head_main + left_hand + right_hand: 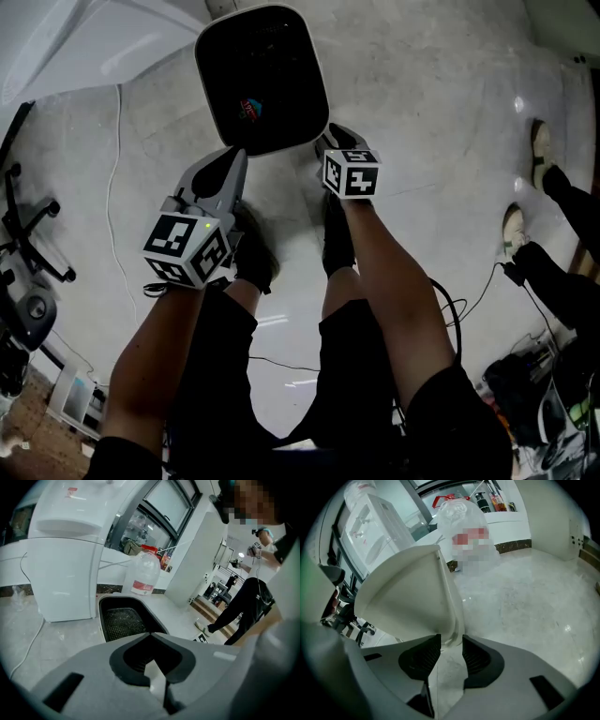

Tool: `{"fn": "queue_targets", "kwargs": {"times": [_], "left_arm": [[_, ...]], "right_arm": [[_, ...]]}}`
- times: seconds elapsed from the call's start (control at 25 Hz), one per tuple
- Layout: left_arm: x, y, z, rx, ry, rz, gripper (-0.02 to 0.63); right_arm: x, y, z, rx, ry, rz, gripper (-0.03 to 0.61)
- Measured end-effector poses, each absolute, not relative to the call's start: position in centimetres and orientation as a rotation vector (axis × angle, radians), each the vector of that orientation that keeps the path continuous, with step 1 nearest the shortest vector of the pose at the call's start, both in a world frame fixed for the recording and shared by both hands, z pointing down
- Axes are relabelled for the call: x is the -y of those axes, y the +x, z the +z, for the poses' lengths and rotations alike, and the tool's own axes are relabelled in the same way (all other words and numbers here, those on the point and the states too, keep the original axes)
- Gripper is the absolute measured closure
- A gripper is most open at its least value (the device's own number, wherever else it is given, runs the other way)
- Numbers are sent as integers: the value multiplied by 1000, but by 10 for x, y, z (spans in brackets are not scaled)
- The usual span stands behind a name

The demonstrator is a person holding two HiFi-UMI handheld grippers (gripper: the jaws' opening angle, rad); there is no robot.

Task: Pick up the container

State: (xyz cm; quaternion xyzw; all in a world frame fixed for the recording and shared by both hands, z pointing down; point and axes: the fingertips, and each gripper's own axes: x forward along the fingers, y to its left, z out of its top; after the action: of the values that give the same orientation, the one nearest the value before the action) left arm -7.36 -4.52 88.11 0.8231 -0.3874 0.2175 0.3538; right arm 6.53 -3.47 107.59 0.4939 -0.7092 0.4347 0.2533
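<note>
Presently: white container (262, 84), black mesh-floored inside, over pale floor (441, 75), just ahead of both tongs. Right tongs (329, 142) pinching its rim; left tongs (239, 157) pressed together at its near edge.

This is an office-like indoor hall with a polished pale stone floor (450, 103). Beyond the left gripper (151, 637) jaws, to their left, stands a white water dispenser (70, 550), with a big water bottle (143, 571) straight ahead below glazed partitions (159, 513). Steps (211, 606) rise off to the jaws' right, and an office chair (28, 234) and loose cables (111, 178) lie to their left.
</note>
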Motion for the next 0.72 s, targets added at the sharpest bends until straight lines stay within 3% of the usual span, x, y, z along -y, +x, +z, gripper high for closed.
{"fn": "queue_targets", "kwargs": {"times": [0.24,0.4,0.72], "left_arm": [[52,-74,886,1006,2139,539,607],[51,-73,886,1002,2135,514,607],[52,-72,859,978,2168,578,607]], "right_arm": [[38,58,1090,1932,1315,1264,456],[36,56,1090,1919,1347,1368,489],[14,63,1054,1796,1360,1510,505]]}}
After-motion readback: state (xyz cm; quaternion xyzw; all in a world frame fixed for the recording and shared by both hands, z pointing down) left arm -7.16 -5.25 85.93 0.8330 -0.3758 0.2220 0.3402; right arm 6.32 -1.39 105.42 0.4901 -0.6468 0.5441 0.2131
